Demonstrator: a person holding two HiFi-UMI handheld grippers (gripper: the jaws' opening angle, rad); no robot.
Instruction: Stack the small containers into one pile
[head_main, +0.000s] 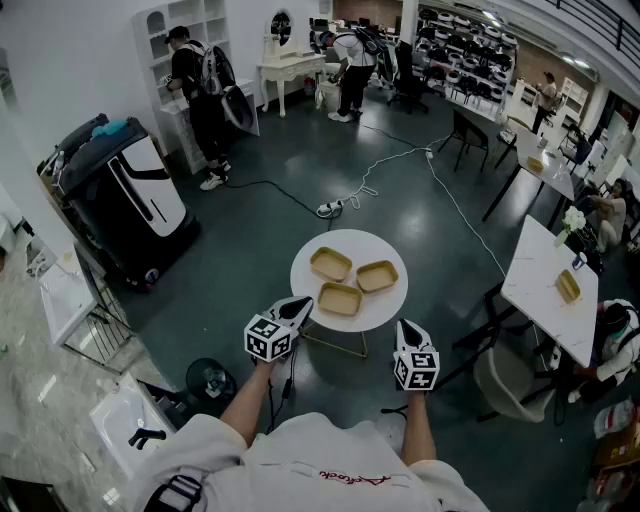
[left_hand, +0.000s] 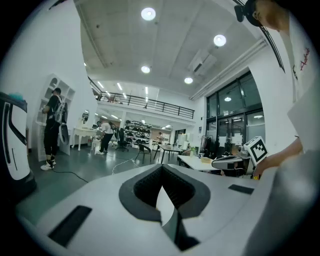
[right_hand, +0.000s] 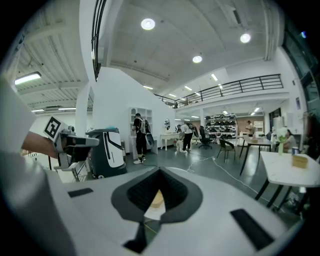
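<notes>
- Shoulders in a white shirt (head_main: 300, 465) are filling the bottom of the head view, and both forearms are reaching forward toward a round white desk (head_main: 385, 310).
- Left claw (head_main: 297, 304) is hovering over the near-left rim of the desk, its jaws pressed together with nothing between them.
- Right claw (head_main: 408, 330) is hanging just off the near-right rim, jaws likewise pressed together and empty.
- Three shallow tan containers are lying close together on the desk, each sitting flat and none nested: the nearest container (head_main: 340, 299), the left container (head_main: 331, 264) and the right container (head_main: 377, 276).
- Both claws seem to be waiting at the rim as a ready stance, one on each side of the group, so either can be reaching in.
- Stacking appears not yet begun. A claw will be needing to spread its jaws before pinching a container's rim.
</notes>
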